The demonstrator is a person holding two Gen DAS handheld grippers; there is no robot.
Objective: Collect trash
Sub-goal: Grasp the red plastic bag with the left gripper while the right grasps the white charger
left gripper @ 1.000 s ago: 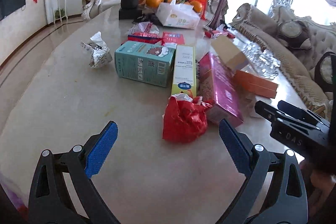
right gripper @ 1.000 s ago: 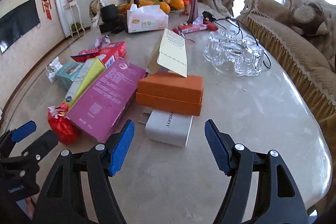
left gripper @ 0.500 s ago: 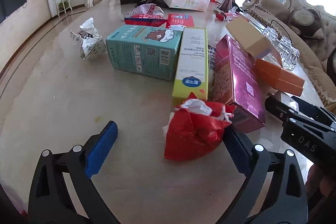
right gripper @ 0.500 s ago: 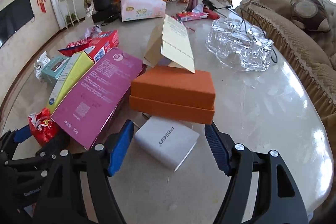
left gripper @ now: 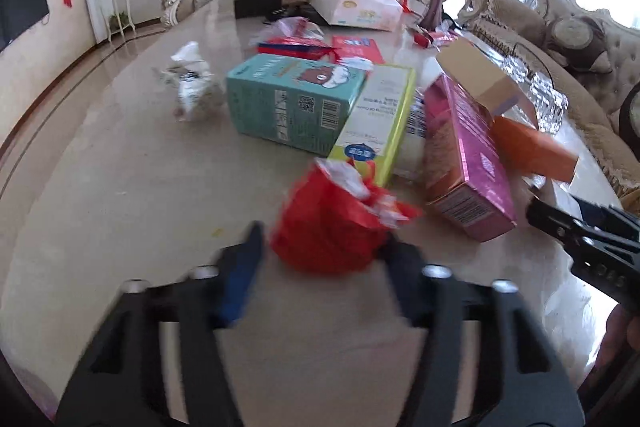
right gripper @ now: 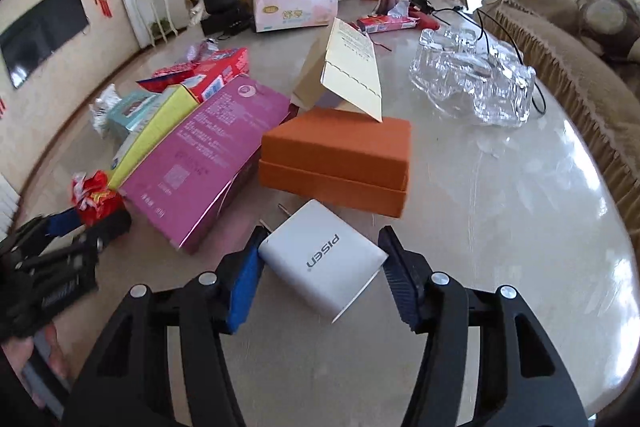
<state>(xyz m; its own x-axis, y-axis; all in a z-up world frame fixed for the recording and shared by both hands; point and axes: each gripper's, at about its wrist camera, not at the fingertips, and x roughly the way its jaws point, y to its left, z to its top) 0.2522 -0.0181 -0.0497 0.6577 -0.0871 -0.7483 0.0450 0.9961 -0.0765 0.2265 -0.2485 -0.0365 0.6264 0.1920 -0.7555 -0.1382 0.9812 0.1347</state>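
Note:
A crumpled red wrapper lies on the marble table, between the fingers of my left gripper. The jaws are closing and the blurred pads touch its two sides. In the right wrist view the same red wrapper sits at the left gripper's tips. My right gripper is closing on a white charger, with a pad against each of two corners. A crumpled white wrapper lies apart at the far left.
Behind the wrapper lie a teal box, a yellow-green box and a pink box. An orange box sits just past the charger, under a tilted tan carton. Glassware, a tissue box, a vase and oranges stand farther back.
Both grippers' jaws have narrowed: the left from wide open onto the red wrapper, the right onto the white charger. Both cameras have come closer to their objects.

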